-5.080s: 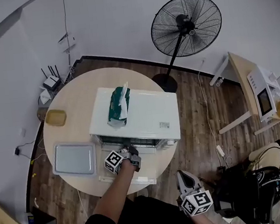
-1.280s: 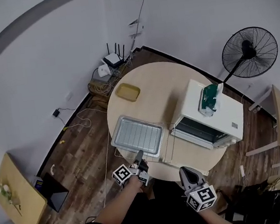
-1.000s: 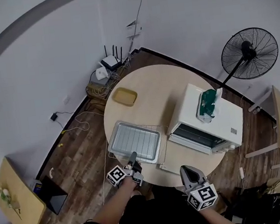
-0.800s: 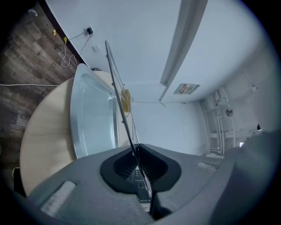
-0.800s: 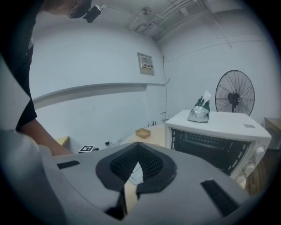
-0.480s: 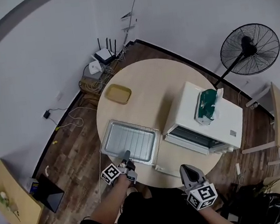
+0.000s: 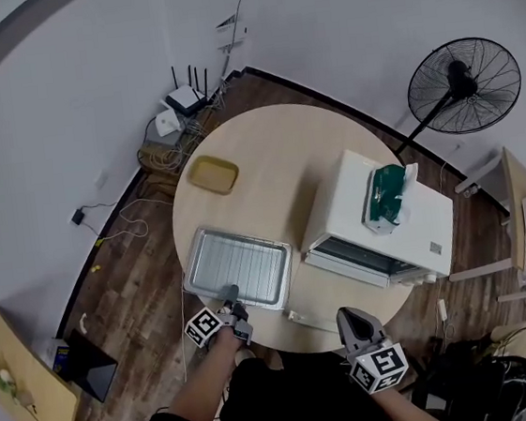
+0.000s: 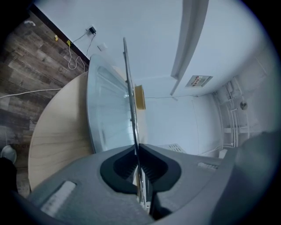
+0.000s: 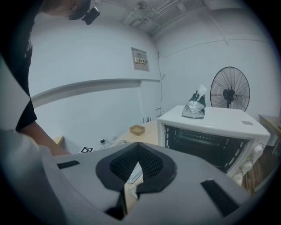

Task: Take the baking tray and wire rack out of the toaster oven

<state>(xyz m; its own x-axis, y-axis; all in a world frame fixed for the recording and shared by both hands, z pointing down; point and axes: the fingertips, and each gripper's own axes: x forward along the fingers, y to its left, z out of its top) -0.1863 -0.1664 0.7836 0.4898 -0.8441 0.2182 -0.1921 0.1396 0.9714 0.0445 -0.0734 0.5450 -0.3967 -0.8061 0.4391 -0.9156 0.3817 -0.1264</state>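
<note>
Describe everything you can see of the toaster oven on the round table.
The toaster oven is a white, boxy, metal-looking appliance standing upright on the pale wooden table, near its right edge in the head view. Its front stands open, showing a dark cavity with ribbed side walls. What look like white knobs sit at the front's right side. A green and white packet rests on its flat top.
</note>
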